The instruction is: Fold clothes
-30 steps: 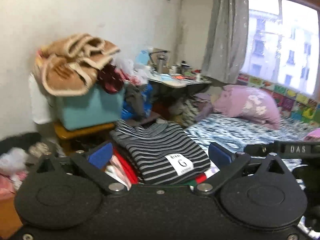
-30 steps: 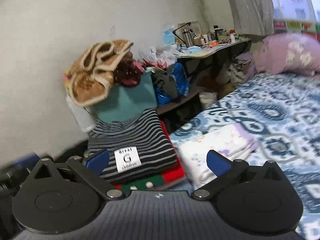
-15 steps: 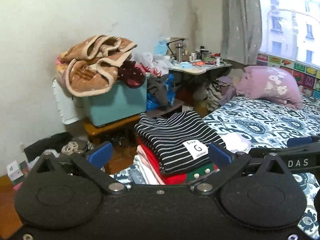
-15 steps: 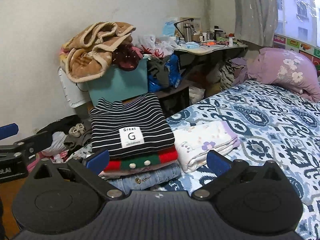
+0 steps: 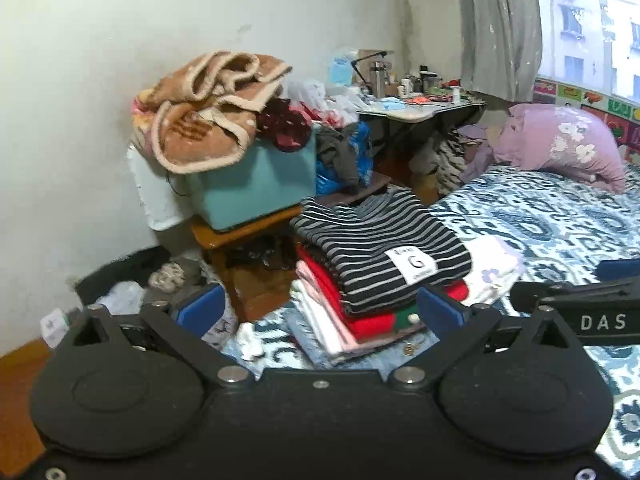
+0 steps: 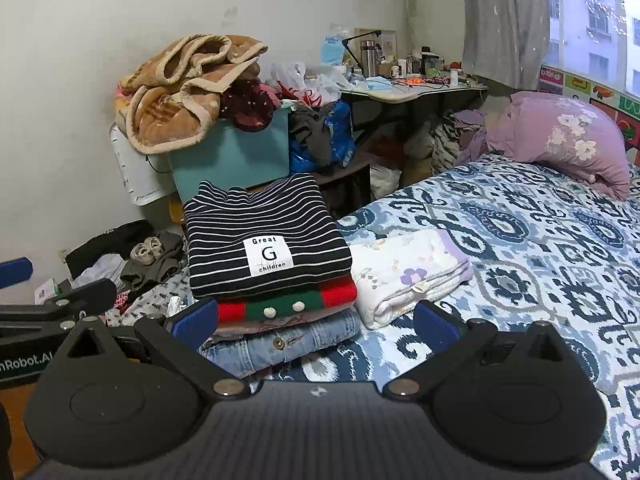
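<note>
Bed (image 6: 540, 240); both grippers wide, empty.

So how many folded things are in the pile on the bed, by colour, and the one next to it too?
Black-and-white striped top: 1
Red-and-green knit with pompoms: 1
Pink garment: 1
Blue denim: 1
White floral folded cloth beside the pile: 1
Total: 5, though thinner layers may hide in the pile.
</note>
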A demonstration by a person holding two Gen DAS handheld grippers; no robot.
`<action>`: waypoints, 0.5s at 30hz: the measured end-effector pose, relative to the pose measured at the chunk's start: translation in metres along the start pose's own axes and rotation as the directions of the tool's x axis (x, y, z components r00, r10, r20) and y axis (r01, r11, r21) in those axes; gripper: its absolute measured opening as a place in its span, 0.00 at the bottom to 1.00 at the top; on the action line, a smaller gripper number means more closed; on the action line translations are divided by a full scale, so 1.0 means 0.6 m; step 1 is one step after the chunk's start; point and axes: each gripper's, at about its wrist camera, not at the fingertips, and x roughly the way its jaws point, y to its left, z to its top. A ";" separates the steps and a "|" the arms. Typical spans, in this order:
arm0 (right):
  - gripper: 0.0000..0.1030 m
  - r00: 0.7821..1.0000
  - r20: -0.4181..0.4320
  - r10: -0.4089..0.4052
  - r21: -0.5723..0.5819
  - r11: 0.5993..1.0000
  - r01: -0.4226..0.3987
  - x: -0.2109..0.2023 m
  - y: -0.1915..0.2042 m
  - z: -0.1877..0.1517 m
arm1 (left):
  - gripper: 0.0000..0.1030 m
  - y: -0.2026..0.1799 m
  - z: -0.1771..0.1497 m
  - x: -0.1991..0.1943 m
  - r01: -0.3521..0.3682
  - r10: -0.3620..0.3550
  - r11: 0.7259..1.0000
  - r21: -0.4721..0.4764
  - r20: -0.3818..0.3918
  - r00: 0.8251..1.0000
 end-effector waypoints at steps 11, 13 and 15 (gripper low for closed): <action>1.00 1.000 0.002 -0.002 -0.004 1.000 0.002 -0.003 0.011 0.001 | 1.00 0.011 0.010 -0.001 -0.007 0.007 1.000 -0.007 -0.013 1.000; 1.00 1.000 -0.001 -0.004 -0.002 1.000 0.004 -0.003 0.010 0.001 | 1.00 0.010 0.011 0.002 0.002 -0.002 1.000 -0.010 -0.020 1.000; 1.00 1.000 -0.003 -0.006 -0.001 1.000 0.006 -0.003 0.007 0.000 | 1.00 0.010 0.012 0.004 0.007 -0.007 1.000 -0.013 -0.025 1.000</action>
